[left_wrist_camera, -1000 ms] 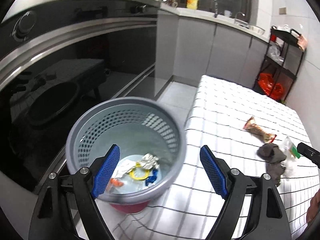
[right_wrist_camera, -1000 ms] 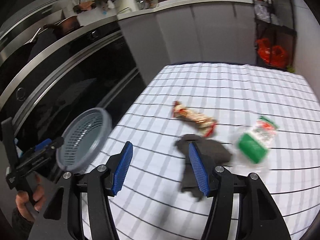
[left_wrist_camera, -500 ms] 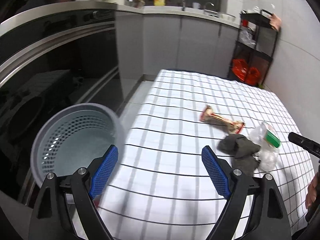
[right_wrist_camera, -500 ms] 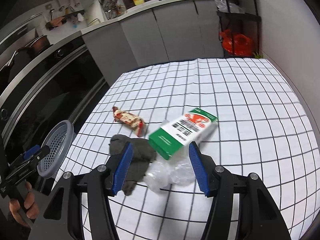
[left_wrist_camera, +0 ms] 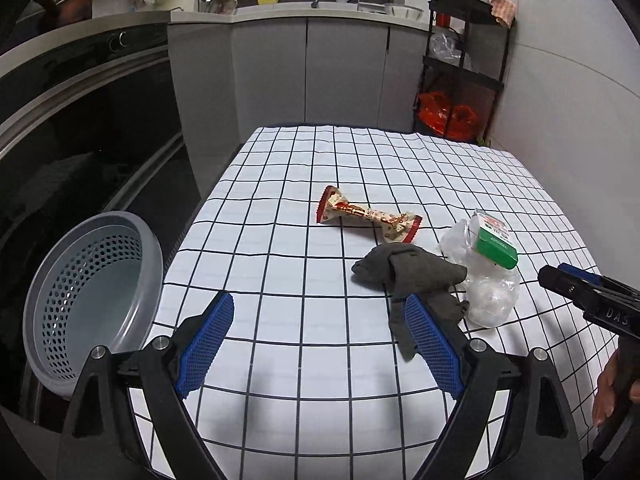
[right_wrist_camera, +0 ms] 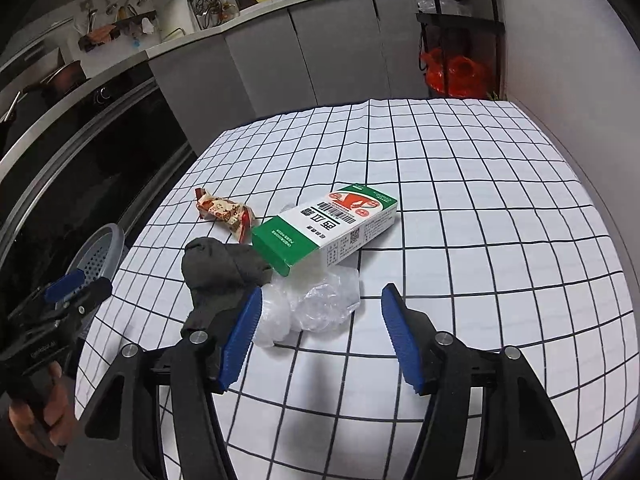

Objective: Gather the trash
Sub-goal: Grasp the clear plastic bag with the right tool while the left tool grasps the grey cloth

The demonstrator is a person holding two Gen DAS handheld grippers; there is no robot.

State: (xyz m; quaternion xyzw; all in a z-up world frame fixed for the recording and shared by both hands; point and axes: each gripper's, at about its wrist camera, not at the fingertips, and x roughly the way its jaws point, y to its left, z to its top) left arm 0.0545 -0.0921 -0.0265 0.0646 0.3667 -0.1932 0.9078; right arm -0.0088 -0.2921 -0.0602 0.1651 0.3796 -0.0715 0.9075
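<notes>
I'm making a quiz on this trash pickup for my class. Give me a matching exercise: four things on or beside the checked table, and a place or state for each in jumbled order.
Things:
1. green and white box
2. dark grey cloth
3. snack wrapper
4. grey perforated bin

Places or states:
A. off the table's left edge
B. one end propped on the crumpled clear plastic
C. lying alone on the tablecloth, ends twisted
D. bunched up, touching the clear plastic

Pairs: 1-B, 2-D, 3-C, 4-A
</notes>
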